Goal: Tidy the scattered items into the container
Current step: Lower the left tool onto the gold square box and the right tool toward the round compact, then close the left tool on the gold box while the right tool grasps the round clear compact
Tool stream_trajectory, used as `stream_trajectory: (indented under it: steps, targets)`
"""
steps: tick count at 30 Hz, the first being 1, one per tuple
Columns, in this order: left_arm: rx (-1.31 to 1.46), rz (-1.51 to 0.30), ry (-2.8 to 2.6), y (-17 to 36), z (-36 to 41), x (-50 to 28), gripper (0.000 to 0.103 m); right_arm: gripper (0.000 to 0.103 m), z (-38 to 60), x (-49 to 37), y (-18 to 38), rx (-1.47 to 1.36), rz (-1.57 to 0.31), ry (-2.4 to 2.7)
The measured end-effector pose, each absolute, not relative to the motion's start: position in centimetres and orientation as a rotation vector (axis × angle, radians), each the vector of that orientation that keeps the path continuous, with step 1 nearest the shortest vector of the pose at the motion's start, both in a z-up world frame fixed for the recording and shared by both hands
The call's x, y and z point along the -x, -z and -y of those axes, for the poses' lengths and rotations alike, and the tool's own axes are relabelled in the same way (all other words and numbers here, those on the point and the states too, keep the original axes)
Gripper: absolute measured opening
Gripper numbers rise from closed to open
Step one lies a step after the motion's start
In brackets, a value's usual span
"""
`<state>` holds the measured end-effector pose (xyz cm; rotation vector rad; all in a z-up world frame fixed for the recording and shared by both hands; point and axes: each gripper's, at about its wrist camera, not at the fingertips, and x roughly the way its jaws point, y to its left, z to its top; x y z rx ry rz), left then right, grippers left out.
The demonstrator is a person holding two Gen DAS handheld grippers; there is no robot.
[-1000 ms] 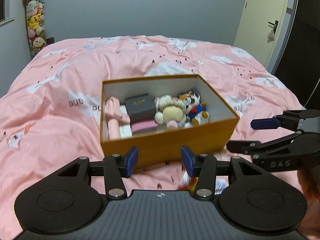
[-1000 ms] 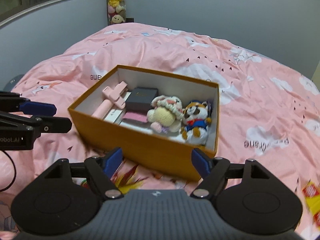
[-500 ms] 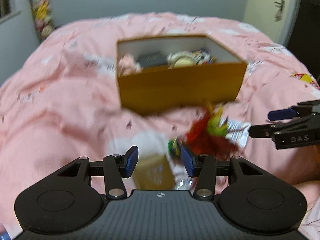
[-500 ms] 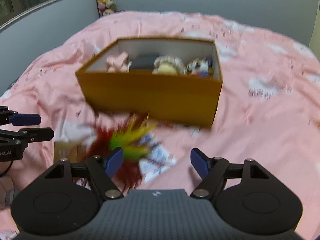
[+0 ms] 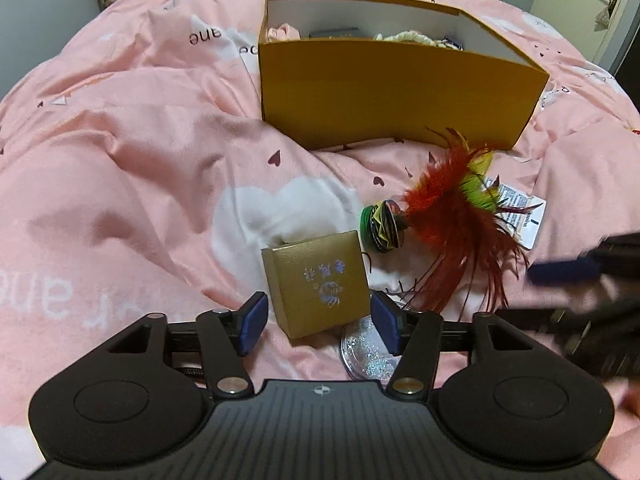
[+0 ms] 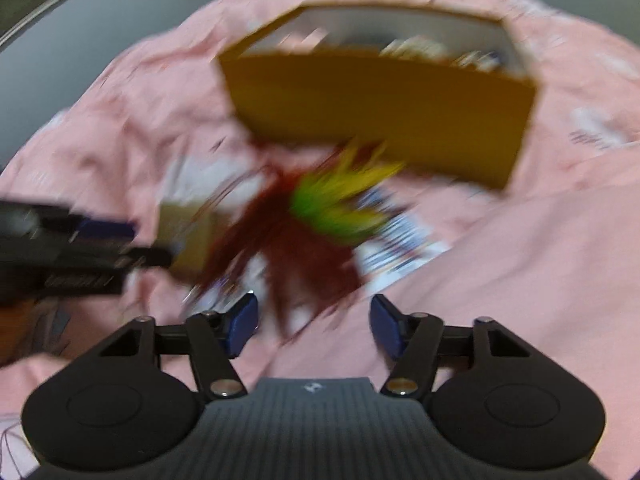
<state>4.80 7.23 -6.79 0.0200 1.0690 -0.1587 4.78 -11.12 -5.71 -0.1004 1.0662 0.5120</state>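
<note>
Your left gripper (image 5: 318,322) hangs low over the pink duvet (image 5: 120,168) with its jaws spread wide, and they have just been opening further. The small gold gift box (image 5: 318,282) stands between the blue pads without either pad touching it; its top carries a shiny silver-blue emblem with a row of small characters too fine to read. Just beside the box, under your right-hand pad, lies a clear round case (image 5: 366,354) full of glitter.

Beyond the gift box lies the feather shuttlecock (image 5: 440,216), its stack of green and dark discs pointing at the box and its red, yellow and green feathers fanning toward the orange storage box (image 5: 392,96). Under the feathers sits a white printed card (image 5: 524,212) with a block of small text and a barcode, neither legible.

The storage box stands open farther up the bed, with soft toys and a dark box just showing above its near wall. The duvet print reads, mirrored or upside down, as "ane" in dark letters near the box and in large white letters at your lower left.

Your right gripper (image 6: 314,326) is heavily blurred; its jaws stand apart over the red feather tips and have just been closing, gripping nothing.
</note>
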Motion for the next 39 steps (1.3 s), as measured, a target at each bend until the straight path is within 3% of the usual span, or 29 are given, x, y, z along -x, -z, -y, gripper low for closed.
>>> stream_trajectory:
  steps: [9, 20, 34, 39]
  targets:
    - [0.019, -1.113, 0.147, 8.7, -7.9, -6.6, 0.07, 0.043, 9.6, -6.1, 8.5, 0.062, -1.194, -0.604]
    - [0.021, -1.154, 0.156, 10.2, -7.1, -8.4, 0.079, 0.044, 8.7, -7.7, 10.6, 0.012, -1.285, -0.657]
    - [0.024, -1.181, 0.117, 11.2, -7.0, -9.1, 0.077, 0.053, 8.1, -10.1, 13.9, -0.197, -1.436, -0.744]
    - [0.047, -1.176, 0.109, 10.5, -7.6, -8.3, 0.073, 0.044, 8.4, -9.2, 12.9, -0.189, -1.408, -0.756]
